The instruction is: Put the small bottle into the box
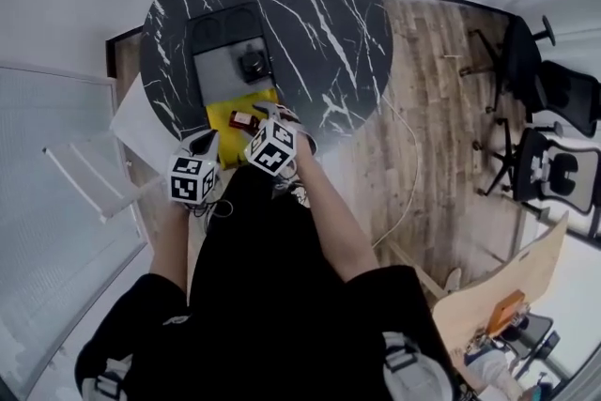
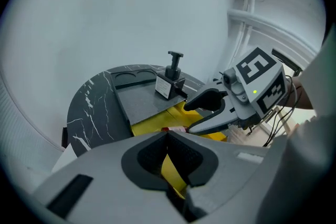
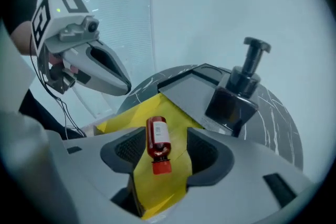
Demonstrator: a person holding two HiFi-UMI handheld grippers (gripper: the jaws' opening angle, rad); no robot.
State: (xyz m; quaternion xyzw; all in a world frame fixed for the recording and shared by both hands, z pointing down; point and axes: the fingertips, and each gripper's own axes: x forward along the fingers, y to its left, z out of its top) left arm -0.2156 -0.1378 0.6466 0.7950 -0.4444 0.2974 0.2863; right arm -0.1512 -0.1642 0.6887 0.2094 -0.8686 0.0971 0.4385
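Observation:
The small bottle (image 1: 244, 119) is red with a red cap and a white label. It lies on its side on the yellow box (image 1: 228, 129), at the near edge of the round black marble table (image 1: 319, 14). In the right gripper view the bottle (image 3: 157, 141) lies between the jaws of my right gripper (image 3: 161, 134), cap toward the camera. That gripper is open and its pads do not touch the bottle. My left gripper (image 1: 202, 146) hovers just left of the box, its tips together with nothing held. From the left gripper view only a sliver of the bottle (image 2: 167, 128) shows past them.
A grey tray (image 1: 225, 75) lies behind the box and carries a black pump dispenser (image 1: 252, 64). A white rack (image 1: 84, 174) stands at the left. Office chairs (image 1: 554, 146) and a cable on the wooden floor are at the right.

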